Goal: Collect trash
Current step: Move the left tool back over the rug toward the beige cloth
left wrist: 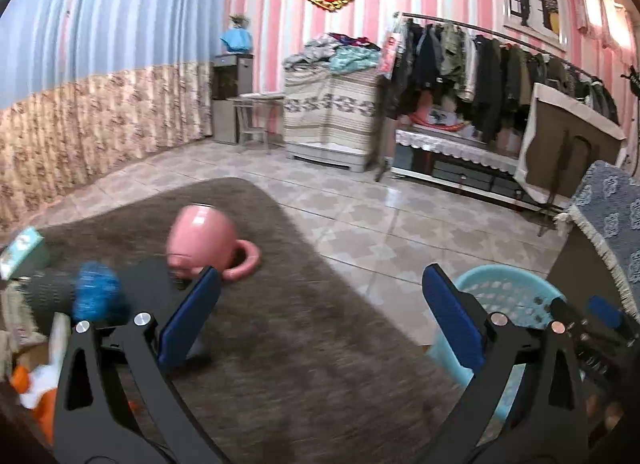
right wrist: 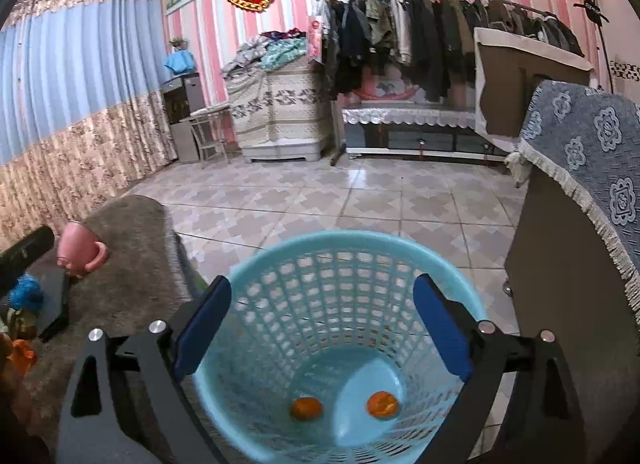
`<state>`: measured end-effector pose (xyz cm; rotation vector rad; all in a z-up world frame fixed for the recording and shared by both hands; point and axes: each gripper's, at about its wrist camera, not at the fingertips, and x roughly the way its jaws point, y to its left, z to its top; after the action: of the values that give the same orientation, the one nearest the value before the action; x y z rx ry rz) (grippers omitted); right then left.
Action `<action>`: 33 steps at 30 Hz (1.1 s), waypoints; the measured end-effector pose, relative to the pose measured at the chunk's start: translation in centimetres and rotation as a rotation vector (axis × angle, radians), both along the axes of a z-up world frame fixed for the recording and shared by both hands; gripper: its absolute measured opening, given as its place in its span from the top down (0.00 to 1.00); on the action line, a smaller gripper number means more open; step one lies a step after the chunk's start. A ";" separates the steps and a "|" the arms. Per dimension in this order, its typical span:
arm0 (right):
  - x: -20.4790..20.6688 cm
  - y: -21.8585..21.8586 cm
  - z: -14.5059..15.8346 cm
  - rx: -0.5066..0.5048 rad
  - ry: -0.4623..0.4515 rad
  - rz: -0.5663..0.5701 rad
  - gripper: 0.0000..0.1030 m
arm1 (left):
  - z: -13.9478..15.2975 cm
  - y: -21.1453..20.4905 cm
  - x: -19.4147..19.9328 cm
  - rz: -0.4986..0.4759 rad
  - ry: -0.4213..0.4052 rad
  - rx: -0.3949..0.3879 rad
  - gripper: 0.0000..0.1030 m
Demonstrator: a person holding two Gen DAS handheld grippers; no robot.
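In the right wrist view my right gripper (right wrist: 322, 314) stands open over a light blue plastic basket (right wrist: 280, 260), nothing between its blue pads (right wrist: 440, 328). Two orange peel pieces (right wrist: 306, 408) lie on the basket's bottom. In the left wrist view my left gripper (left wrist: 320, 304) is open and empty above a brown shaggy rug (left wrist: 304, 344). The same basket (left wrist: 516, 288) shows behind its right finger. At the far left lie a blue crumpled scrap (left wrist: 98, 294) and an orange and white scrap (left wrist: 36, 388).
A pink mug (left wrist: 202, 238) lies tipped on the rug beside a black flat item (left wrist: 148, 284). A cabinet with a blue fringed cloth (right wrist: 592, 168) stands right of the basket. Tiled floor (right wrist: 360, 200) stretches to a clothes rack (right wrist: 440, 24) and low bench.
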<state>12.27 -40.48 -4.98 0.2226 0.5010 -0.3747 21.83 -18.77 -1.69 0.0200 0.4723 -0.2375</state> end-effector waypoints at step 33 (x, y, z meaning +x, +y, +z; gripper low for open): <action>1.0 20.5 1.4 -0.083 -0.038 0.386 0.04 | -1.0 23.1 -7.7 0.319 0.048 0.067 0.05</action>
<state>13.25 -19.95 -3.56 0.0495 0.4774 -0.0149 14.15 4.37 -2.73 0.0046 0.5235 0.0907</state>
